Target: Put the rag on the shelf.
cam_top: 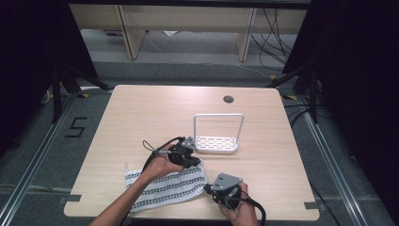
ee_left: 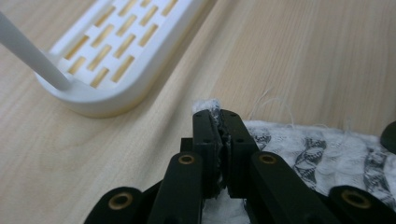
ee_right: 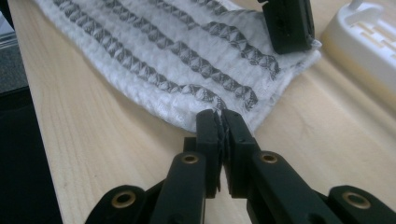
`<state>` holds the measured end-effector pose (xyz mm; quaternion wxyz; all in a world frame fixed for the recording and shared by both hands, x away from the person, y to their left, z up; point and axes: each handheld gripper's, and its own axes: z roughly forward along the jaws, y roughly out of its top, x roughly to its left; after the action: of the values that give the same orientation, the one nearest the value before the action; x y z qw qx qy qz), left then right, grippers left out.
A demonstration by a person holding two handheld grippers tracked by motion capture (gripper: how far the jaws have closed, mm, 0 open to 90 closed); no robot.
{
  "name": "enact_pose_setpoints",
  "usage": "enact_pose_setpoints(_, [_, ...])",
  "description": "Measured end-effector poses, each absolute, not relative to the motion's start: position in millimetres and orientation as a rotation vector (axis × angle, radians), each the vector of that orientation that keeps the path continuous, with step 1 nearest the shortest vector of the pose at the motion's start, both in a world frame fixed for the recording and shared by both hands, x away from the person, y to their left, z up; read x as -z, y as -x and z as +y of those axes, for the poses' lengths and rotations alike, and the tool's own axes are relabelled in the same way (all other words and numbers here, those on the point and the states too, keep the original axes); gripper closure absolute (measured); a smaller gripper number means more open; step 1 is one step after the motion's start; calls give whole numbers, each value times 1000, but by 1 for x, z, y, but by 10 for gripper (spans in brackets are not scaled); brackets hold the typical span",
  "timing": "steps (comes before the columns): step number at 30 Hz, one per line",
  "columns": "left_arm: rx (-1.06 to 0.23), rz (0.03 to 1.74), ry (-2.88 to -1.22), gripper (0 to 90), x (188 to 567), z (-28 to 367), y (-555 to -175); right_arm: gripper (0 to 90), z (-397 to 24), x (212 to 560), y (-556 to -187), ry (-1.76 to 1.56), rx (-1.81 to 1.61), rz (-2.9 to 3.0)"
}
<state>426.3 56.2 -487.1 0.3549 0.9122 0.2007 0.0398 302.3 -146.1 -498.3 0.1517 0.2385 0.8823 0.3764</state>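
White cloth with rows of grey woven pattern, a towel (cam_top: pixel 167 186), lies flat near the front edge of the wooden table (cam_top: pixel 141 113), and every place below is given from it. At its left end the weave is loose and bare, with the person's left forearm (cam_top: pixel 124 205) crossing over it from the front. At its far right corner sits the left gripper (cam_top: pixel 190 162), its jaws clenched on that corner; in the left gripper view a frayed tuft of the towel (ee_left: pixel 322 149) pokes out between the tips of the left gripper (ee_left: pixel 219 116). Just beyond this corner, away from the person, stands a white plastic rack (cam_top: pixel 216 143) with a slotted base and a tall hoop handle, close to the towel but not touching it. At the towel's near right corner is the right gripper (cam_top: pixel 209 188), held by the right hand (cam_top: pixel 242 209); in the right gripper view the right gripper (ee_right: pixel 220 114) has its jaws pinched shut on the very edge of the towel (ee_right: pixel 163 60), the fabric caught between the pads. The other gripper's jaw shows at the far corner there.
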Motion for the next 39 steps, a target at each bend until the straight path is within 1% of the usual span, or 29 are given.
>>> enact_pose_setpoints(6, [-139,563,-2242,857,465,59,-422,875,-157,484,-307,-656,-1100,2489])
enact_pose_setpoints(10, [-174,593,-2172,858,449,62,-420,875,-168,468,-309,-678,-1135,2443])
enact_pose_setpoints(13, [-200,615,-2082,859,429,64,-417,878,-178,446,-315,-671,-1184,2386])
enact_pose_setpoints(14, [-200,615,-2082,858,429,64,-417,878,-178,446,-315,-671,-1184,2386])
enact_pose_setpoints(20, [-251,631,-1967,859,391,66,-415,878,-191,408,-327,-639,-1209,2334])
enact_pose_setpoints(23, [-276,632,-1940,859,375,66,-414,879,-196,391,-333,-624,-1218,2303])
enact_pose_setpoints(24, [-297,632,-1926,859,369,65,-413,879,-201,379,-339,-612,-1215,2278])
enact_pose_setpoints(25, [-303,637,-1914,859,363,65,-413,879,-201,379,-339,-612,-1215,2278])
enact_pose_setpoints(26, [-314,632,-1908,859,358,65,-413,880,-205,367,-345,-619,-1214,2255])
enact_pose_setpoints(27, [-322,635,-1888,859,353,64,-412,880,-205,367,-345,-619,-1214,2255])
enact_pose_setpoints(28, [-327,636,-1875,859,347,64,-413,880,-210,354,-352,-622,-1223,2231])
enact_pose_setpoints(30, [-343,639,-1854,859,340,63,-413,880,-210,350,-354,-632,-1232,2215])
enact_pose_setpoints(32, [-353,648,-1838,859,333,62,-414,881,-214,334,-363,-652,-1242,2162])
enact_pose_setpoints(35, [-358,669,-1802,859,326,60,-416,882,-217,325,-369,-675,-1263,2122])
enact_pose_setpoints(36, [-361,675,-1796,859,324,59,-417,882,-219,316,-375,-695,-1277,2105])
enact_pose_setpoints(39, [-380,689,-1779,859,319,57,-419,882,-218,311,-379,-707,-1274,2095])
